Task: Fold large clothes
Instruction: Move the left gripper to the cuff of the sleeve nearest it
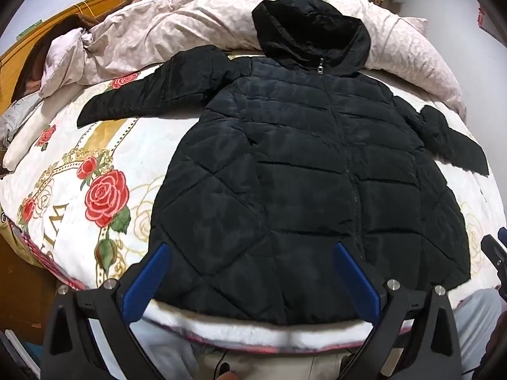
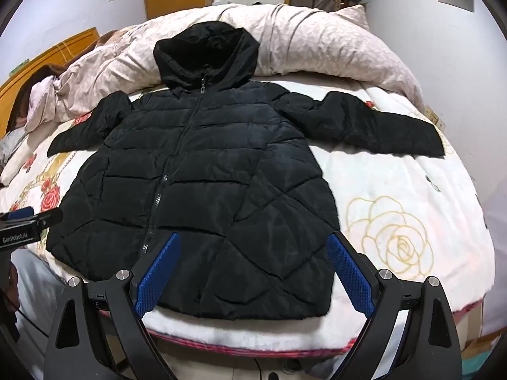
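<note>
The left gripper (image 1: 250, 272) is spread as wide as it goes, both blue pads (image 1: 149, 277) apart and pinching nothing; it tilts steeply down over the lower hem of the black jacket (image 1: 304, 164), on the jacket's left half, without touching it; the right gripper (image 2: 253, 269) is likewise spread wide and empty, angled down above the hem on the other side of the zip (image 2: 164, 183); the jacket lies flat and zipped on the rose-print blanket (image 2: 396, 190), sleeves out to both sides, hood (image 2: 206, 53) resting against the pale crumpled quilt (image 2: 317, 41) behind it
</note>
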{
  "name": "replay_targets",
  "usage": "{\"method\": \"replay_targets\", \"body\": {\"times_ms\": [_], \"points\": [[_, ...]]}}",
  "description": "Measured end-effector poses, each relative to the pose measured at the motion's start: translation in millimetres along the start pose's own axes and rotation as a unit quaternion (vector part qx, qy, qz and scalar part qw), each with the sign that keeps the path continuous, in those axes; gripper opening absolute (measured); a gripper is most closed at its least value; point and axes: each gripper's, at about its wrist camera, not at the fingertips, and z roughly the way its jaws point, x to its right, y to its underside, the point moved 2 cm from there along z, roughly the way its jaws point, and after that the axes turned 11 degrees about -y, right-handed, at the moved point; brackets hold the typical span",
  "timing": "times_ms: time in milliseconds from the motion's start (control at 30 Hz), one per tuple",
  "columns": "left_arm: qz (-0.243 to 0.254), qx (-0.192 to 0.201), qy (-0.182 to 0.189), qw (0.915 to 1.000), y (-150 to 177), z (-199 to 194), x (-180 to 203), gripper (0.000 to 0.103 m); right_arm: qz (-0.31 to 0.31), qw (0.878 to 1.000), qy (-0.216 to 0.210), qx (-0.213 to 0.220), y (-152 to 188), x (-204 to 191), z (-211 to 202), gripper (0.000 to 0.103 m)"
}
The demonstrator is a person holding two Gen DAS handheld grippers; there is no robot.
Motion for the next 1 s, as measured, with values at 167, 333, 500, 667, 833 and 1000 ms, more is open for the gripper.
{"method": "replay_targets", "body": {"times_ms": [167,333,500,667,833,1000], "points": [[-0.018,-0.01,-0.003,0.9998,-22,30,-16,0.103,-0.017,1.0,-0.019,0.003,-16,-11,26,0.093],[-0.05,-0.018,-0.016,0.9985,-53,66,-43,0.103,-0.027,0.999,-0.037,-0.018,-49,-19,67,0.093],[-0.099,-0.021,-0.028,0.9945,-89,102,-83,0.103,-0.036,0.997,-0.06,-0.026,-71,-30,101,0.093],[-0.134,-0.011,-0.068,0.9886,-121,135,-127,0.097,-0.048,0.995,-0.075,-0.051,-81,-38,131,0.093],[-0.169,-0.005,-0.077,0.9825,-149,172,-167,0.097,-0.065,0.993,-0.08,-0.058,-89,-50,156,0.093],[-0.208,-0.023,-0.082,0.9745,-165,217,-203,0.097,-0.069,0.993,-0.078,-0.06,-95,-53,175,0.093]]}}
